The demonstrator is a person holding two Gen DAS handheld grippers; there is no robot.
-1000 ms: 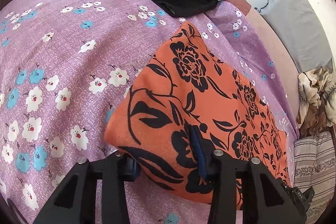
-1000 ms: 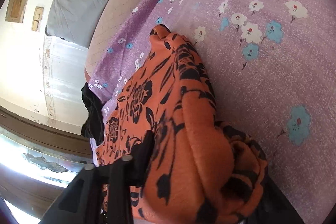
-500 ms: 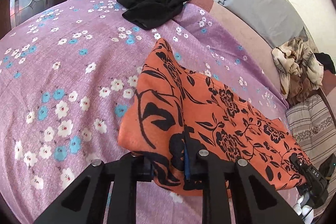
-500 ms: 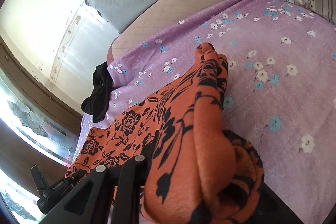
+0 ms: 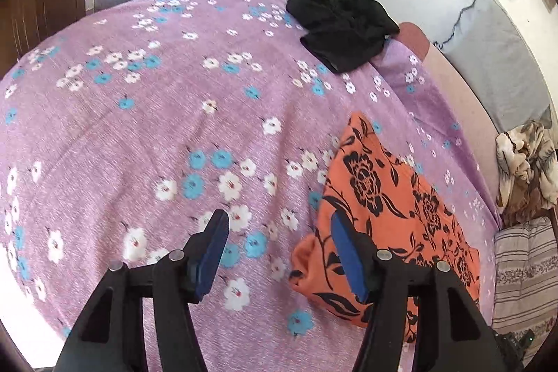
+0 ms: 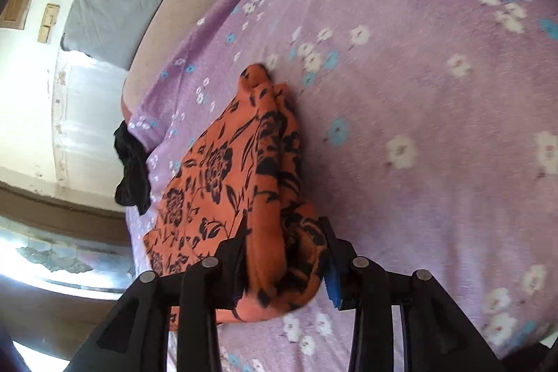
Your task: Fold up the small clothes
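The left tool was spread wide and held nothing, positioned above the purple floral bedsheet. The orange floral garment lay folded on the bedsheet beside its right finger. The right tool pinched a bunched edge of that garment. A black garment lay well apart.

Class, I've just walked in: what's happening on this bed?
A person with two handheld grippers is folding an orange cloth on the purple sheet. The left gripper is open beside the cloth, holding nothing. The right gripper has the bunched cloth end between its fingers. A black garment waits further off.
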